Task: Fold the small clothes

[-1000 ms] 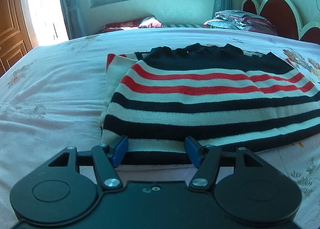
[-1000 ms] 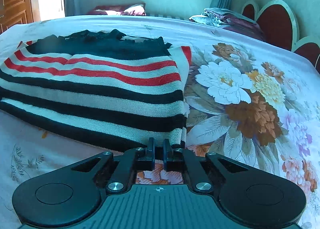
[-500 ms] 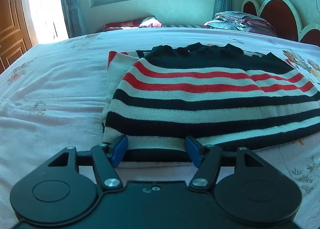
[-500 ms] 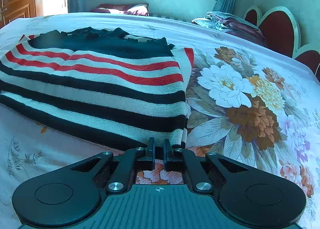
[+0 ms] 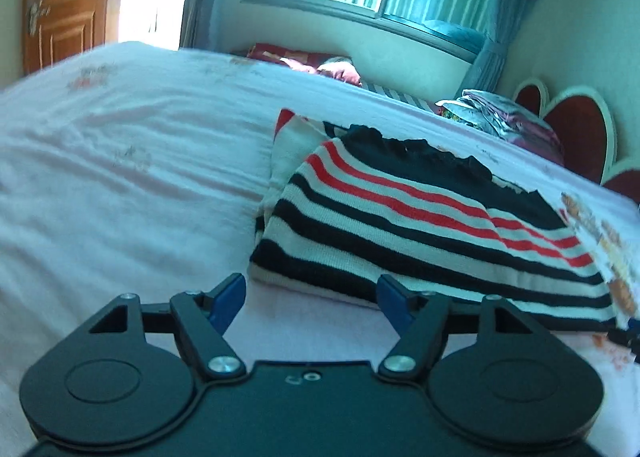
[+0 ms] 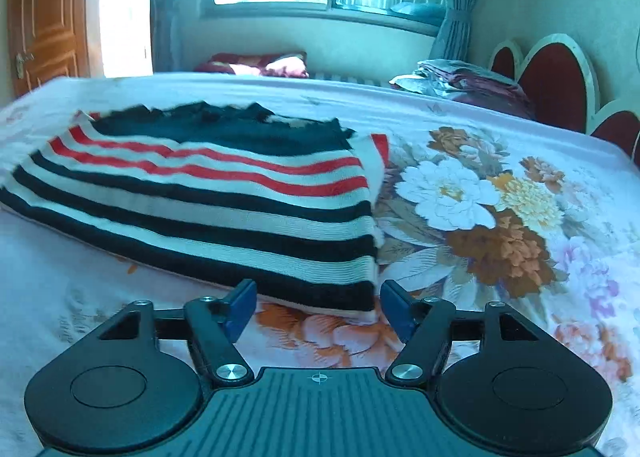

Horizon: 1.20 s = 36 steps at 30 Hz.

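Note:
A folded sweater with black, white and red stripes lies flat on the bed; it also shows in the right wrist view. My left gripper is open and empty, just short of the sweater's near left corner. My right gripper is open and empty, just short of the near right corner. A small dark part of the right gripper shows at the right edge of the left wrist view.
The bed has a pale pink sheet with a large flower print on the right. A pile of folded bedding lies by the red headboard. A wooden door stands at the far left.
My right gripper has opened and let go of the sweater's near hem. Both grippers have drawn back a little from the sweater, and the left view has tilted.

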Each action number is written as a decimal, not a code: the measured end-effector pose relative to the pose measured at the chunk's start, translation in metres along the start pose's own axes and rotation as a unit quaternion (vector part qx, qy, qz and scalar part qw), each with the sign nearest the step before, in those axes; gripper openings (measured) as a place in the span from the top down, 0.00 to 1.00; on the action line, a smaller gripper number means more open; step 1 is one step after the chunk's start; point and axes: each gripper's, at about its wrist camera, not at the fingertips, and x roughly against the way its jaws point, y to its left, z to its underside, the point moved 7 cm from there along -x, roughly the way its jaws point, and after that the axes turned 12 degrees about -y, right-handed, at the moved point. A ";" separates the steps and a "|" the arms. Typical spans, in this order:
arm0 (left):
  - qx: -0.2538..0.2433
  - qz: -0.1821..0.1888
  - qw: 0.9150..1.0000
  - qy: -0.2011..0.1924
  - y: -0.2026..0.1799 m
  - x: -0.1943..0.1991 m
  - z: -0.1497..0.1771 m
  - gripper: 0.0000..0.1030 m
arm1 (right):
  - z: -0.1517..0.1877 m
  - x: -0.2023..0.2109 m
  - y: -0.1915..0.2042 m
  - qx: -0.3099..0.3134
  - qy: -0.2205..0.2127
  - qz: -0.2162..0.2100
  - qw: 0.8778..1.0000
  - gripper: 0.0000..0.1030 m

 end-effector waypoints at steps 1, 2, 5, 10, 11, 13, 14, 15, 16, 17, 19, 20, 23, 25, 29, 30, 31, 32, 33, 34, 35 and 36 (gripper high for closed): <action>0.033 0.004 0.999 0.012 0.005 -0.004 0.005 0.48 | -0.001 0.002 0.005 -0.024 0.002 -0.017 1.000 0.59; 0.072 0.007 0.997 0.027 0.010 -0.011 0.010 0.54 | -0.001 0.002 0.009 -0.039 0.008 -0.024 0.999 0.86; 0.151 0.009 0.988 0.021 0.017 -0.024 0.011 0.54 | -0.011 -0.005 0.023 -0.080 0.010 -0.045 0.996 0.98; 0.239 0.017 0.971 -0.013 0.021 -0.047 0.004 0.38 | -0.033 -0.027 0.046 -0.089 0.014 -0.066 0.994 0.98; 0.248 0.016 0.968 -0.021 0.022 -0.051 0.002 0.38 | -0.038 -0.034 0.050 -0.093 0.016 -0.069 0.993 0.98; 0.273 0.014 0.961 -0.041 0.025 -0.060 -0.001 0.39 | -0.047 -0.051 0.056 -0.103 0.020 -0.074 0.992 0.98; 0.283 0.013 0.958 -0.049 0.026 -0.064 -0.002 0.39 | -0.052 -0.062 0.060 -0.106 0.024 -0.076 0.991 0.98; 0.292 0.009 0.955 -0.056 0.028 -0.069 -0.004 0.43 | -0.057 -0.073 0.064 -0.106 0.029 -0.077 0.991 0.98; 0.296 0.005 0.953 -0.061 0.030 -0.073 -0.006 0.52 | -0.061 -0.081 0.069 -0.105 0.032 -0.079 0.991 0.98; 0.301 -0.001 0.952 -0.062 0.033 -0.078 -0.007 0.58 | -0.066 -0.092 0.075 -0.103 0.034 -0.083 0.991 0.98; 0.315 -0.001 0.947 -0.062 0.038 -0.088 -0.010 0.66 | -0.074 -0.109 0.086 -0.096 0.037 -0.087 0.991 0.98; 0.323 0.002 0.944 -0.059 0.040 -0.092 -0.012 0.66 | -0.078 -0.116 0.092 -0.092 0.039 -0.089 0.991 0.98; 0.327 0.011 0.944 -0.045 0.041 -0.100 -0.018 0.77 | -0.087 -0.134 0.110 -0.071 0.043 -0.094 0.992 0.98; 0.355 0.030 0.933 -0.054 0.043 -0.094 -0.022 0.80 | -0.087 -0.142 0.119 -0.054 0.049 -0.093 0.993 0.98; 0.324 0.017 0.945 -0.043 0.041 -0.099 -0.014 0.80 | -0.061 -0.160 0.127 -0.024 0.073 -0.094 0.993 1.00; 0.336 0.022 0.941 -0.045 0.044 -0.101 -0.010 0.81 | -0.061 -0.162 0.128 -0.013 0.069 -0.094 0.993 1.00; 0.337 0.026 0.940 -0.044 0.045 -0.101 -0.011 0.81 | -0.062 -0.163 0.130 -0.006 0.071 -0.092 0.993 1.00; 0.330 0.026 0.943 -0.044 0.044 -0.101 -0.012 0.81 | -0.062 -0.164 0.130 -0.002 0.073 -0.092 0.993 1.00; 0.324 0.025 0.945 -0.044 0.043 -0.100 -0.013 0.81 | -0.061 -0.165 0.129 -0.003 0.072 -0.094 0.993 1.00; 0.324 0.026 0.945 -0.044 0.043 -0.100 -0.013 0.81 | -0.059 -0.165 0.127 -0.008 0.069 -0.098 0.993 1.00; 0.322 0.027 0.945 -0.044 0.043 -0.100 -0.014 0.81 | -0.057 -0.165 0.125 -0.011 0.064 -0.101 0.993 1.00; 0.314 0.026 0.948 -0.045 0.042 -0.099 -0.015 0.81 | -0.056 -0.165 0.124 -0.013 0.061 -0.105 0.993 1.00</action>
